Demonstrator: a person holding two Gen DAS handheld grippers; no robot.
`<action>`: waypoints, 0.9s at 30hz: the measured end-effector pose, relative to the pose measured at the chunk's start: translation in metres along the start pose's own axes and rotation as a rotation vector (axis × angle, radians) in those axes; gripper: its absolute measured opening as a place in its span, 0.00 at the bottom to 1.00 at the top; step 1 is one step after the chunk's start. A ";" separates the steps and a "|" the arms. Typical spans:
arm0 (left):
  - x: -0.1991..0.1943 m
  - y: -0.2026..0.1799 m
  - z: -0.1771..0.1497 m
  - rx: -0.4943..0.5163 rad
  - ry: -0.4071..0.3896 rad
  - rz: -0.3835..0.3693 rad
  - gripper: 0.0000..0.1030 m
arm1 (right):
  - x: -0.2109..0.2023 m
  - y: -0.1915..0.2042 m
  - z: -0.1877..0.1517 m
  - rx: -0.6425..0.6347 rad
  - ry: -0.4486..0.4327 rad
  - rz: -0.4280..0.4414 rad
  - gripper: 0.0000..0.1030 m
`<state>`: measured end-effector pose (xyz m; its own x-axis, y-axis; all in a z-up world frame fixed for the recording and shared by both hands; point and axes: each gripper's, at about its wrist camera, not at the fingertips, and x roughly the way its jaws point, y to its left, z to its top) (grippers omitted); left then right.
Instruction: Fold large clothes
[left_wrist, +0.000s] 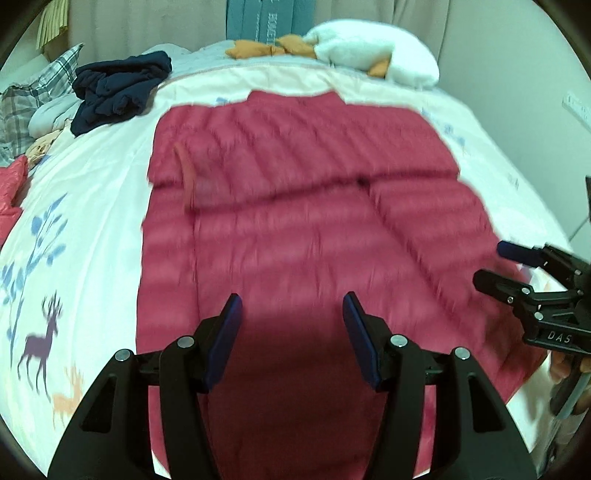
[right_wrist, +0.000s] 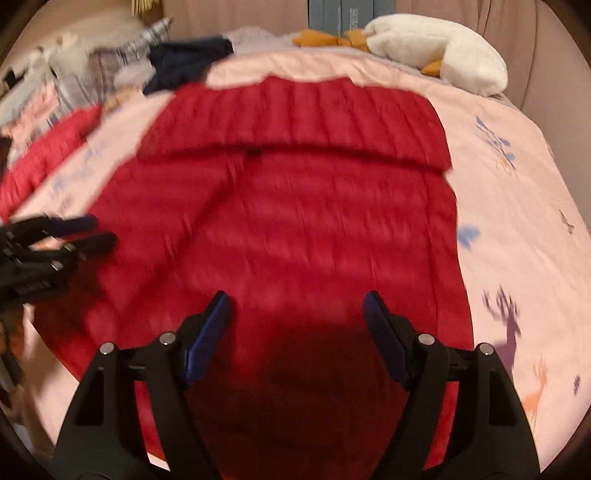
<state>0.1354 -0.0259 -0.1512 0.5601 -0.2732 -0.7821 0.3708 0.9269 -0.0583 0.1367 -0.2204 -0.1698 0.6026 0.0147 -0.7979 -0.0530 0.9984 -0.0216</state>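
Note:
A red quilted down jacket (left_wrist: 295, 192) lies flat on the bed, its sleeves folded across the body. In the left wrist view my left gripper (left_wrist: 291, 306) hovers over the jacket's near hem, open, with nothing between its blue pads (left_wrist: 229, 332). My right gripper (left_wrist: 493, 264) comes in from the right, above the jacket's right edge. The right wrist view shows the same jacket (right_wrist: 314, 221) under my right gripper (right_wrist: 295, 302), which is open and holds nothing. My left gripper (right_wrist: 99, 232) appears blurred at the left, over the jacket's left edge. Both views are smeared by motion.
The jacket rests on a pale quilt with deer prints (left_wrist: 74, 229). A crumpled navy garment (left_wrist: 118, 92) and a plaid pillow (left_wrist: 37, 92) lie at the far left. A white plush toy (left_wrist: 373, 51) sits at the head. Another red jacket (right_wrist: 44, 155) lies at the left edge.

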 end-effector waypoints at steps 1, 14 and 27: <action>0.002 -0.001 -0.008 0.008 0.017 0.010 0.56 | 0.000 -0.001 -0.006 0.000 0.001 -0.012 0.74; -0.019 0.021 -0.058 -0.047 0.030 0.066 0.70 | -0.035 -0.045 -0.057 0.124 -0.013 -0.030 0.74; -0.058 0.060 -0.078 -0.201 0.015 0.126 0.74 | -0.072 -0.100 -0.085 0.350 -0.056 -0.023 0.79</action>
<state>0.0672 0.0653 -0.1579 0.5808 -0.1500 -0.8001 0.1431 0.9864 -0.0810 0.0312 -0.3259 -0.1614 0.6436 -0.0145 -0.7652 0.2311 0.9568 0.1762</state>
